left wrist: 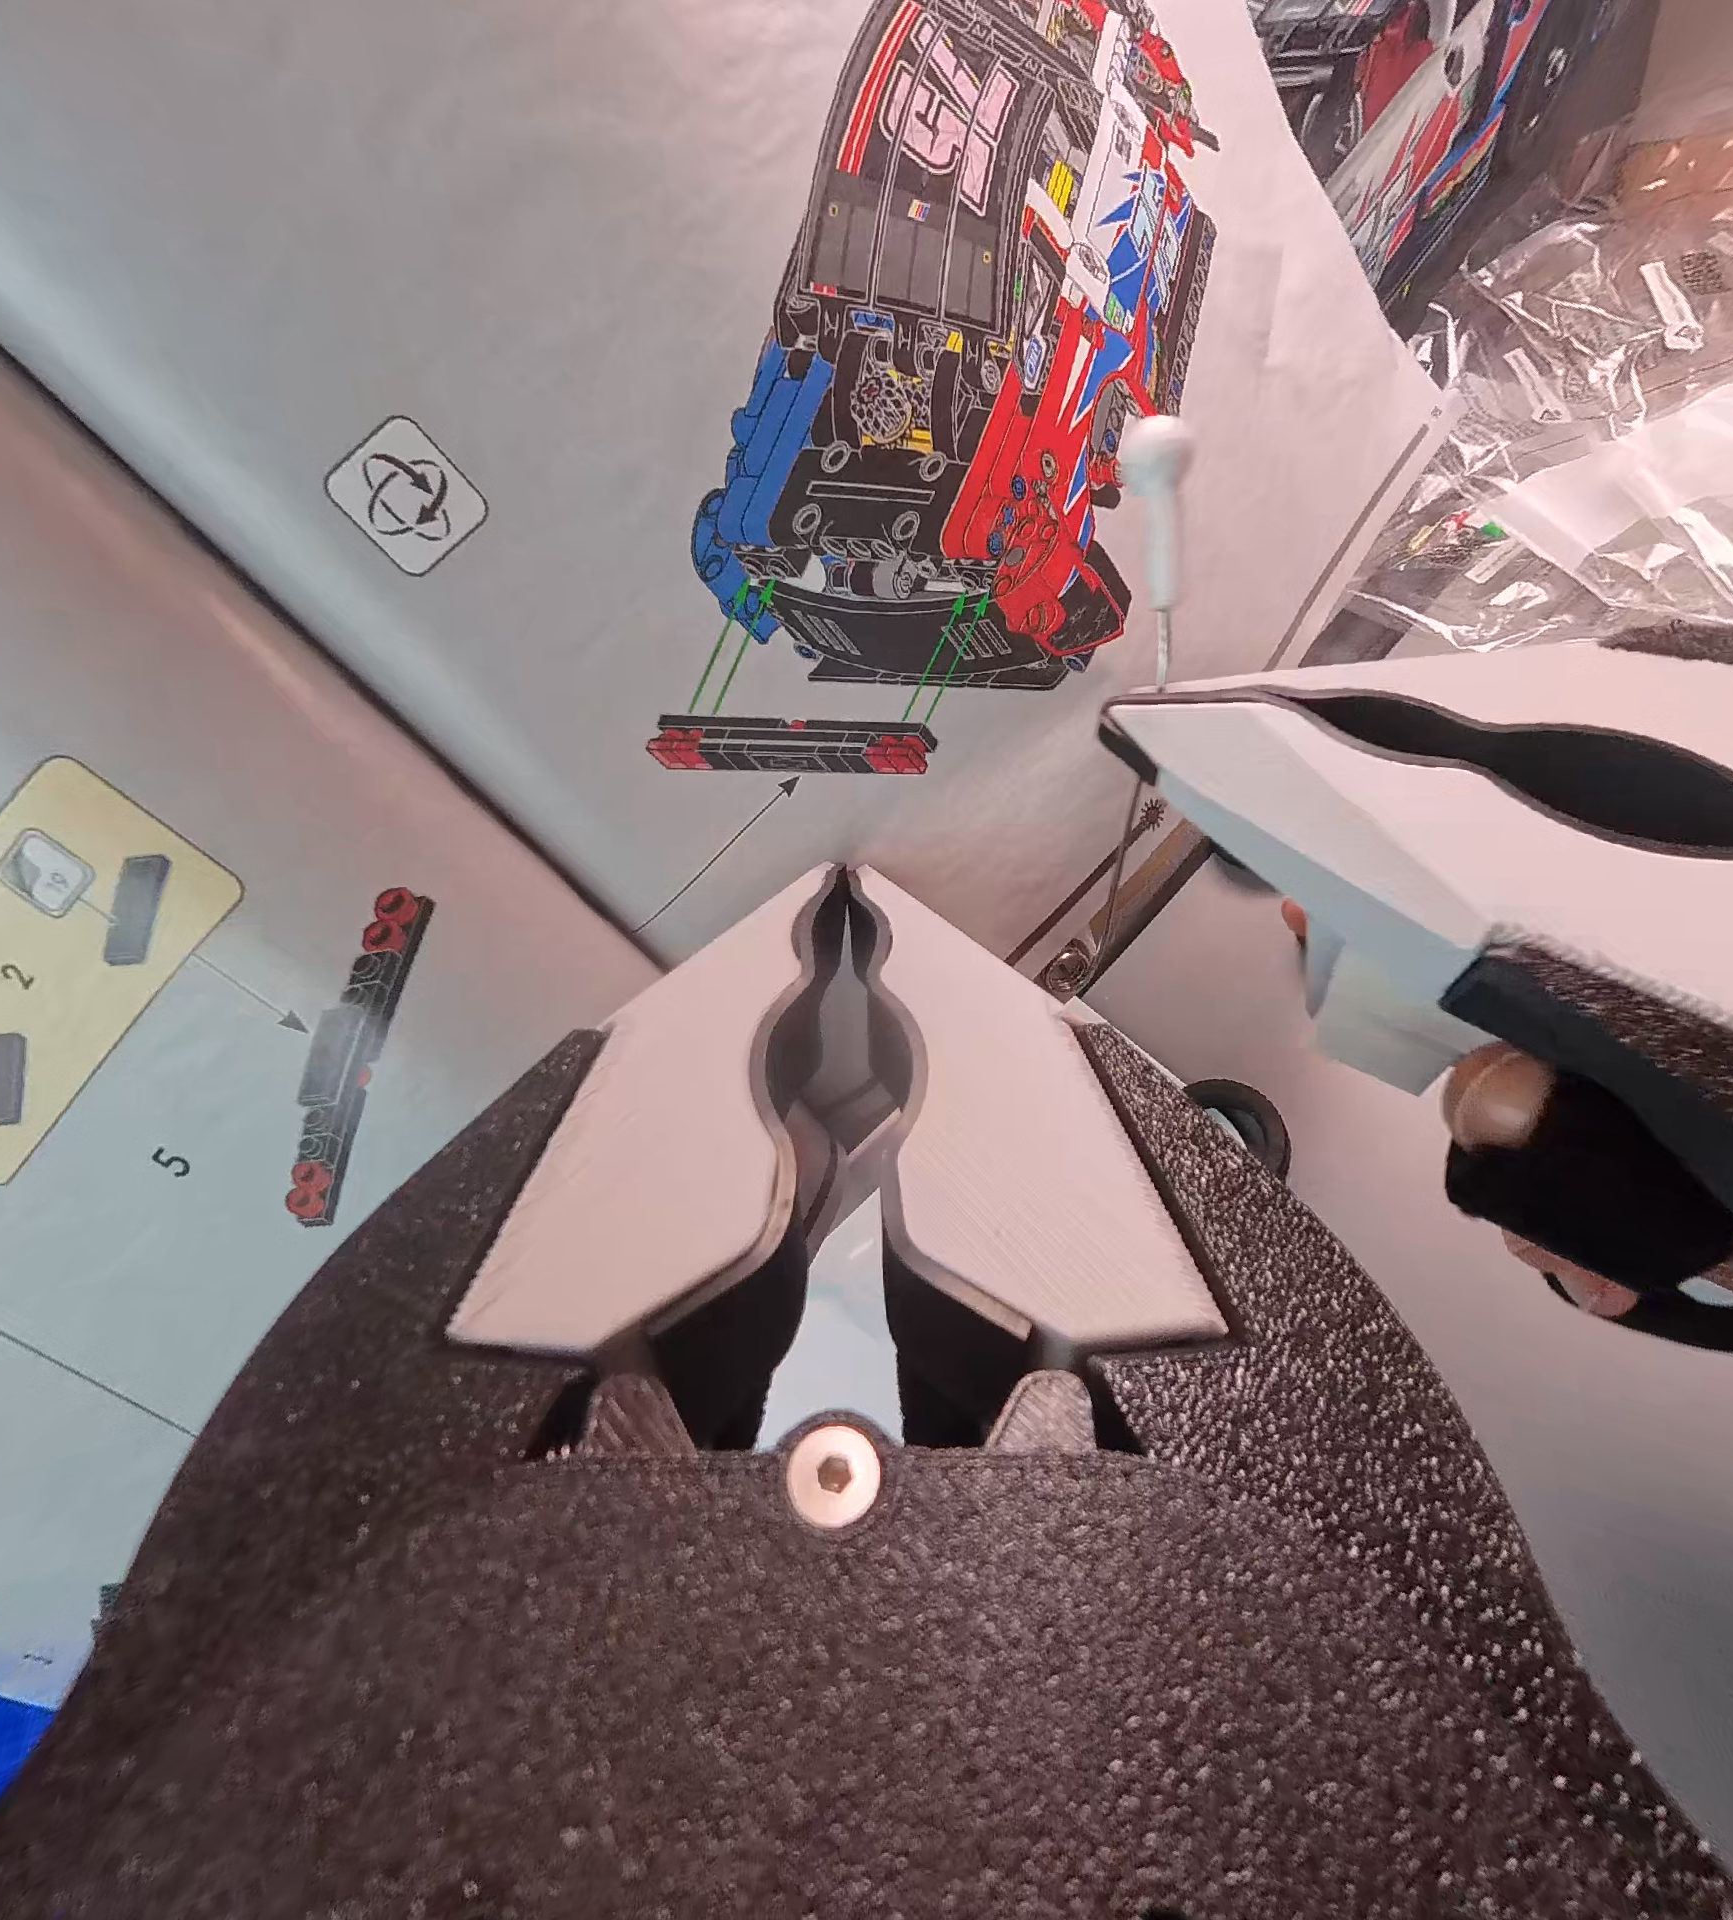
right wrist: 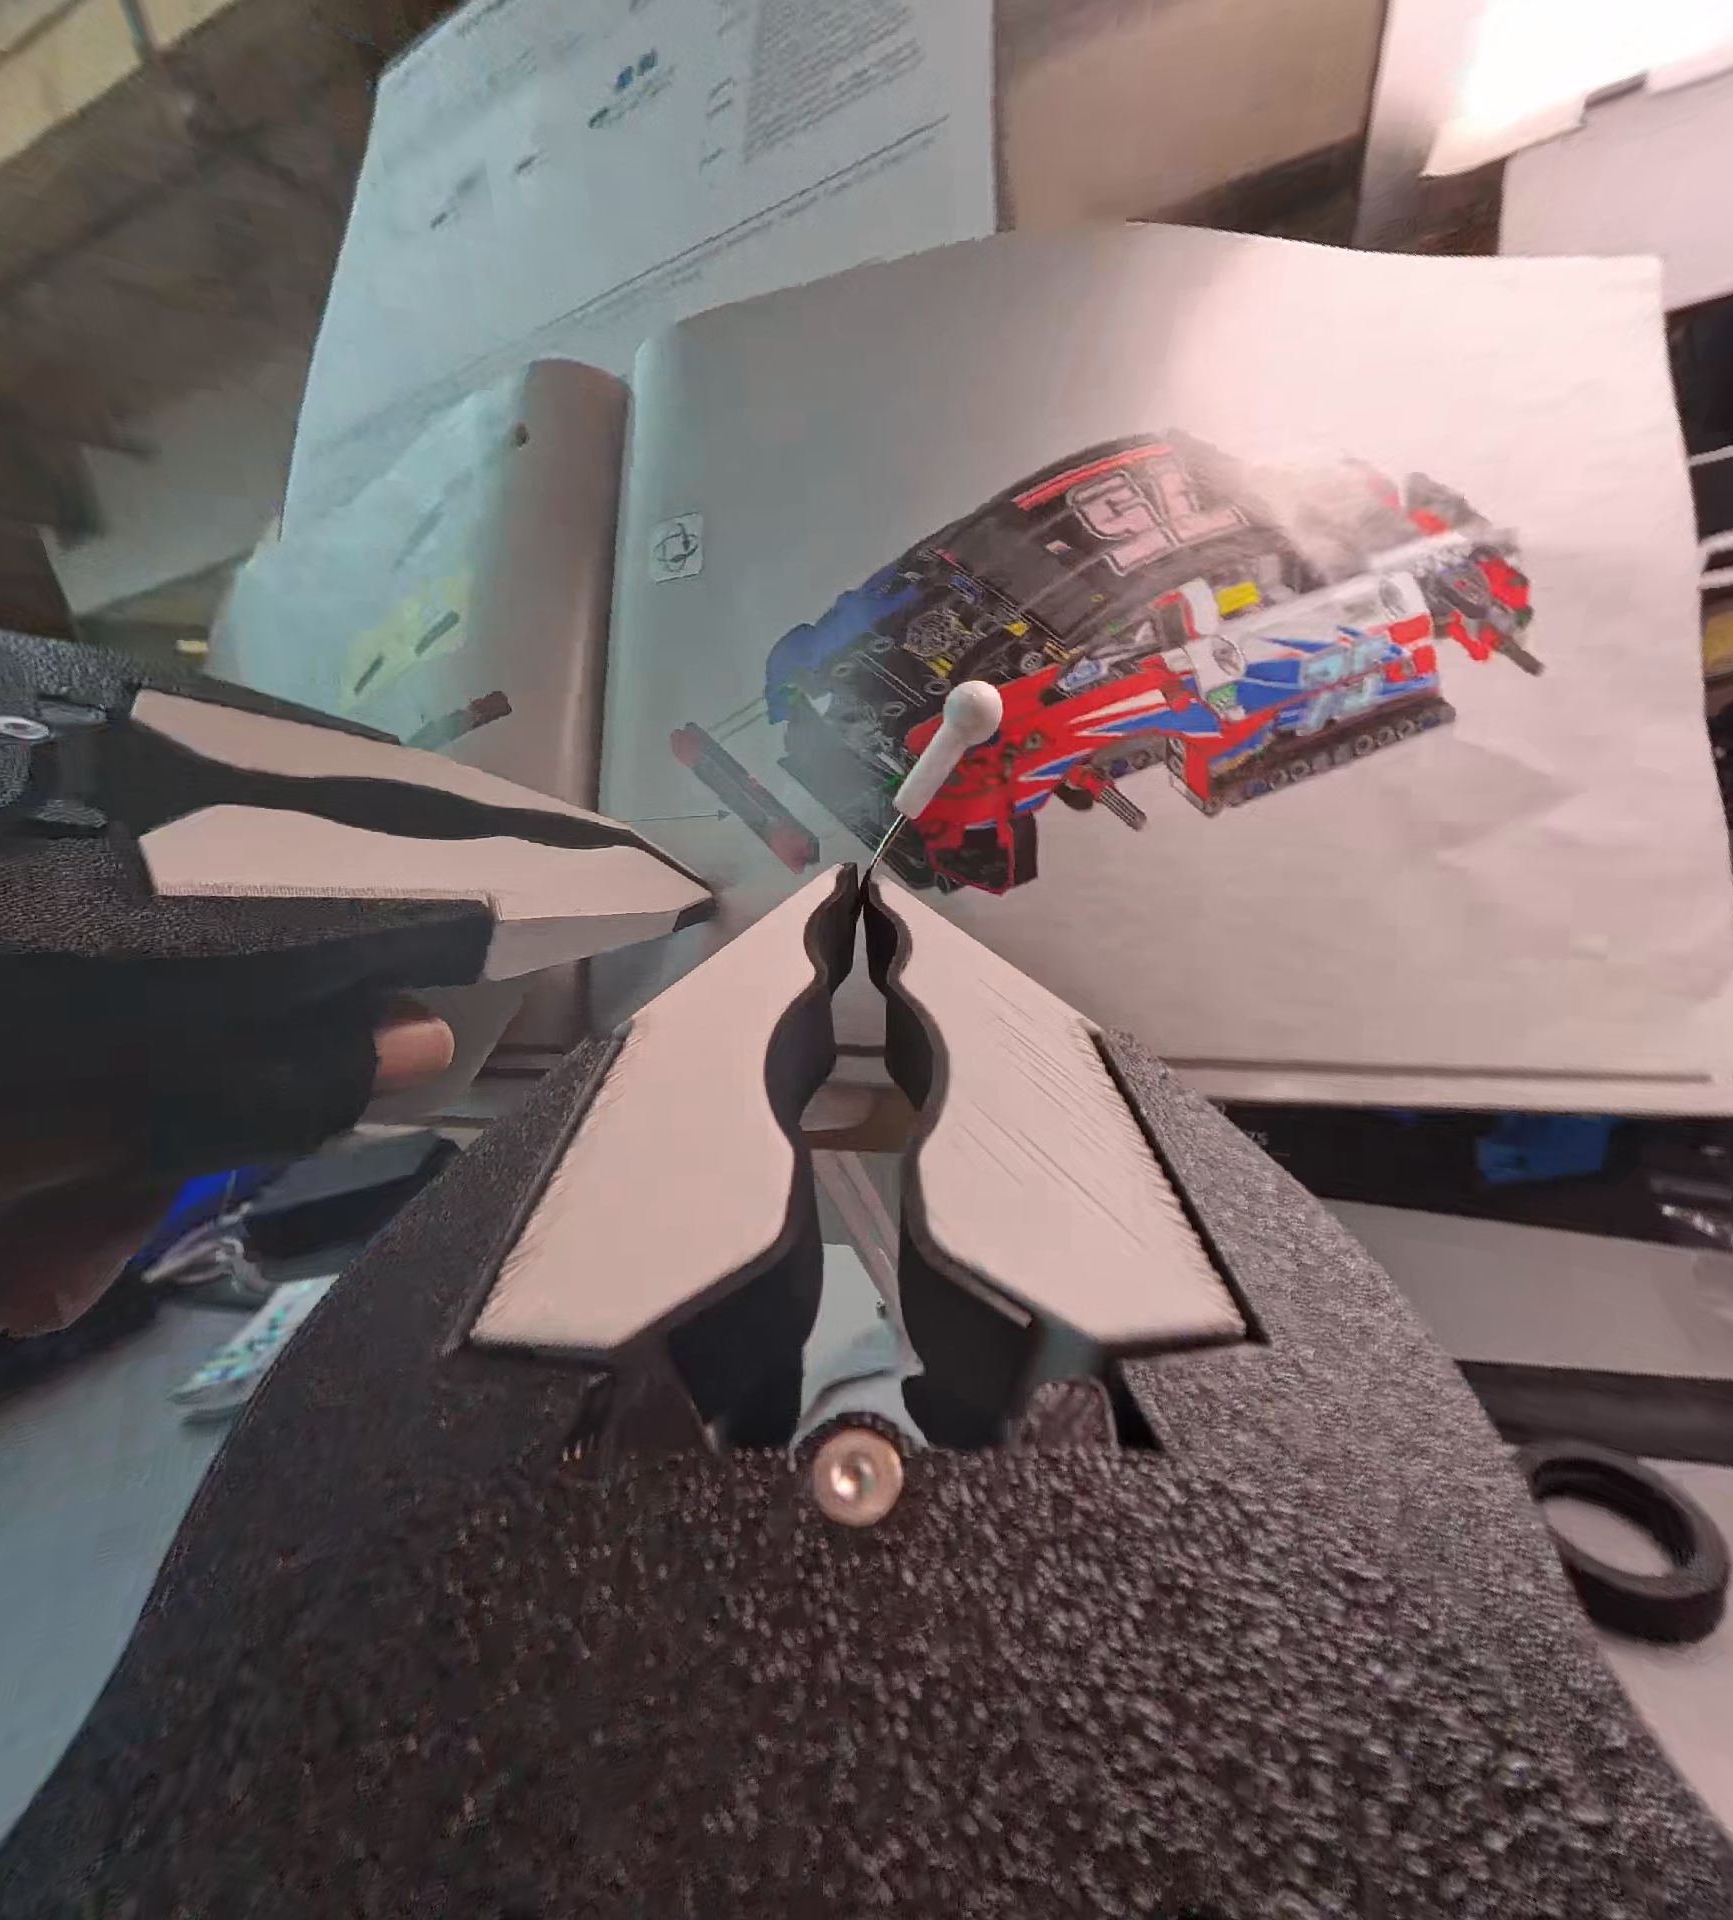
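Note:
An open instruction booklet (left wrist: 550, 343) stands propped up; its right page shows a red, blue and black toy car (left wrist: 955, 343). My left gripper (left wrist: 841, 878) is shut, its tips at the lower edge of that page near the spine; nothing shows between them. My right gripper (right wrist: 857, 878) is shut on the thin metal shaft of a white ball-headed pin (right wrist: 950, 748), which sticks up in front of the car drawing. The booklet (right wrist: 1257, 935) fills the right wrist view. The right gripper (left wrist: 1127, 717) and pin (left wrist: 1158, 488) show in the left wrist view, the left gripper (right wrist: 696, 904) in the right wrist view.
Clear plastic bags (left wrist: 1620, 364) and a printed box (left wrist: 1444, 135) lie right of the booklet. A metal stand (left wrist: 1101, 935) holds the booklet. A black rubber tyre (right wrist: 1620, 1538) lies on the table at the right. Gloved hands (left wrist: 1589, 1184) hold the grippers. Paper sheets (right wrist: 633, 156) stand behind.

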A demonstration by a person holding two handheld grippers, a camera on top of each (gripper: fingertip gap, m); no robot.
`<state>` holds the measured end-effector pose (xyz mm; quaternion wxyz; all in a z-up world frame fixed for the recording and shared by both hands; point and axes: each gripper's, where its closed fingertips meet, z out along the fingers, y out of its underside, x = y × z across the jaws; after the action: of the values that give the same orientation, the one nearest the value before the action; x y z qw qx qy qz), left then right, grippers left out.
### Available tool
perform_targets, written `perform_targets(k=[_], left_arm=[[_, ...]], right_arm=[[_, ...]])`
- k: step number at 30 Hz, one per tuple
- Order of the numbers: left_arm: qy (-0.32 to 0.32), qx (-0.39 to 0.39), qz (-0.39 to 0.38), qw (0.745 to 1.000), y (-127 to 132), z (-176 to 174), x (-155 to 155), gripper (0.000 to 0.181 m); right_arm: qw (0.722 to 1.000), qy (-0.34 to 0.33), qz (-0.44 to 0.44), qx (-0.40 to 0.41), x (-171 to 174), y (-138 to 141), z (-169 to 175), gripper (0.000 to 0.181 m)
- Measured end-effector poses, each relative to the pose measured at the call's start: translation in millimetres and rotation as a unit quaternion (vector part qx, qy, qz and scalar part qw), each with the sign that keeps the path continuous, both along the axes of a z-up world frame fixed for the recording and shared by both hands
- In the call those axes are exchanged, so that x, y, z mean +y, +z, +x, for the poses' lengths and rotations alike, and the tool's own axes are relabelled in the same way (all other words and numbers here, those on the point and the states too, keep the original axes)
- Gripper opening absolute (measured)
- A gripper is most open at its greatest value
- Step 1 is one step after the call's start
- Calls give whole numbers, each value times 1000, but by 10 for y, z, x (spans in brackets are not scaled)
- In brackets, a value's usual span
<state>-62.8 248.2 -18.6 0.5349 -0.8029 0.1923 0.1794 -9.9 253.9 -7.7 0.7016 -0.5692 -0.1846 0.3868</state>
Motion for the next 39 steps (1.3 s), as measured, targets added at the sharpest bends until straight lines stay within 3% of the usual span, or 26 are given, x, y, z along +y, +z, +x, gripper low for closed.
perform_targets(k=[5,11,15,18,23,26,32,39], left_arm=[[-6,23,11,1000,-5,-8,-11,0],[-52,-39,90,994,96,-29,-149,0],[-50,-62,147,986,236,-156,-344,2],[-37,-95,121,987,183,-276,-353,3],[-24,-55,107,992,150,-358,-305,0],[-28,-72,115,990,136,-364,-354,0],[3,-90,149,985,132,-605,-515,0],[36,-124,132,983,-11,-885,-628,0]], right_arm=[[969,1,129,-209,-101,97,-413,0],[924,6,225,-310,-171,60,-512,0],[909,8,244,-337,-181,50,-518,1],[896,4,262,-358,-208,28,-550,0],[851,-8,318,-418,-303,-70,-684,0],[855,8,311,-415,-311,-79,-674,0],[827,28,346,-442,-396,-155,-728,1],[841,24,321,-435,-366,-152,-716,2]])
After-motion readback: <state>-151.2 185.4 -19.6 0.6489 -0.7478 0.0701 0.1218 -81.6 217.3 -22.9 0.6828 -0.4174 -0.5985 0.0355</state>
